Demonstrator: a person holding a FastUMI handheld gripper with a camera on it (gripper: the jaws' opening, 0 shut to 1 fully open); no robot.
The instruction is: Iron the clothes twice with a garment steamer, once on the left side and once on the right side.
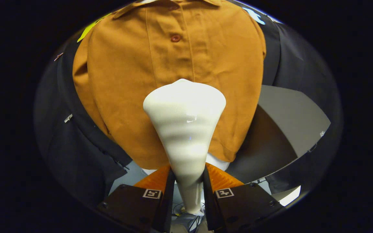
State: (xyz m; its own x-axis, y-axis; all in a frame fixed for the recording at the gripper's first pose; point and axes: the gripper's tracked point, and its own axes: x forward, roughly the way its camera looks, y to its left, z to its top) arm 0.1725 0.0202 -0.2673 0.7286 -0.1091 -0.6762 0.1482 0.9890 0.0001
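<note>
Nearest in the gripper view, the gripper [188, 181] has its two fingers [165, 189] closed to a narrow gap, and the slim handle of the garment steamer [185, 129] fills that gap. Both fingers press against the handle's sides, one on each flank, so the steamer is clamped between the jaws. Each finger carries a small square marker [152, 193] on its upper face. Below the handle's lower end, between the finger bases, a tangle of thin cables [181, 208] is partly visible, too small to make out further.

From the jaws the glossy white steamer widens forward into a broad, rounded head. That head sits just ahead of the fingers, centred on their line, in front of the lower middle of the shirt; whether it touches the fabric cannot be told.

Beyond the steamer hangs the orange button-up shirt [125, 81], front side facing the gripper, its placket running straight up from behind the steamer head to the collar. One button [175, 38] shows on the placket above the head. A strip of white cloth [217, 161] peeks out under the shirt's hem, just ahead of the right finger.

Farther back, beyond the shirt and to the right of the jaws, lies a grey panel [290, 116].
</note>
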